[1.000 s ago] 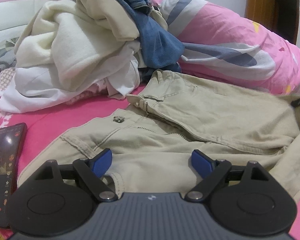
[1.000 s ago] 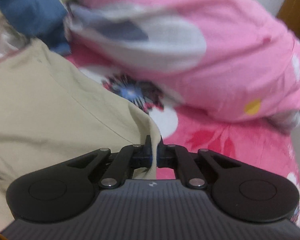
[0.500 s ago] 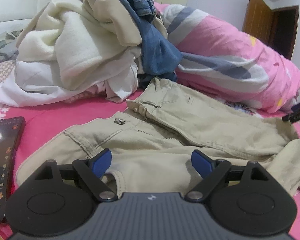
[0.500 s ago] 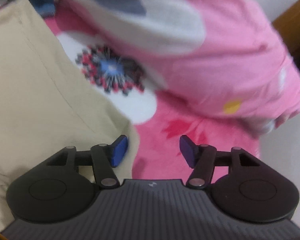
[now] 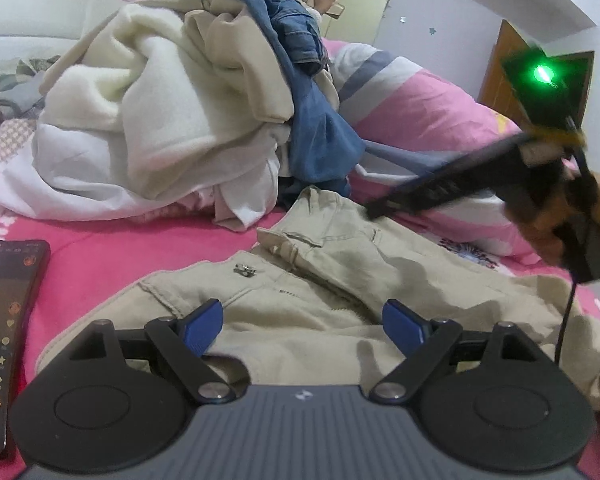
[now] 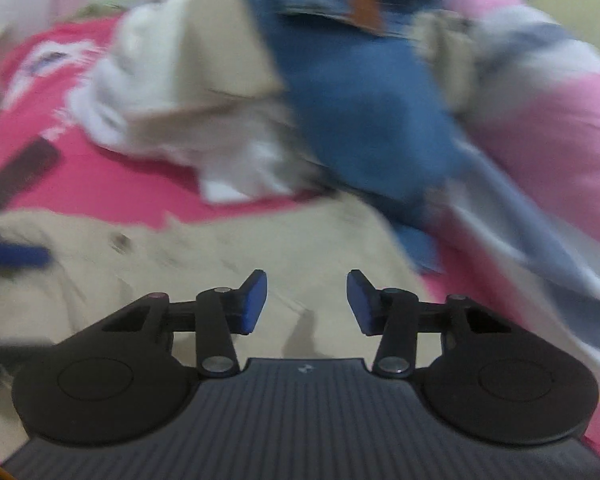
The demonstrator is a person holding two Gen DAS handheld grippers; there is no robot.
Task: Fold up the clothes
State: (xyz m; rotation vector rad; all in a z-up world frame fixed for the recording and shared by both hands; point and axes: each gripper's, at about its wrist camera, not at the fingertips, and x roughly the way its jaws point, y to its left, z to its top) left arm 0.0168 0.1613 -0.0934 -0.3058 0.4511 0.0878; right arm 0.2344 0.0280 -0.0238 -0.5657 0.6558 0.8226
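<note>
Trousers [image 5: 340,280] spread flat on bed [image 5: 120,248], nearest the camera. Clothes heap [image 5: 172,120] behind them, toward left. Phone [image 5: 8,320] at left edge. Rolled quilt [image 5: 420,112] behind, right.

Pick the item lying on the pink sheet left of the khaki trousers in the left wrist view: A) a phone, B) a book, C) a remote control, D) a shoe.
A: a dark phone with icons lit on its screen lies flat on the pink sheet, apart from the khaki trousers.
</note>
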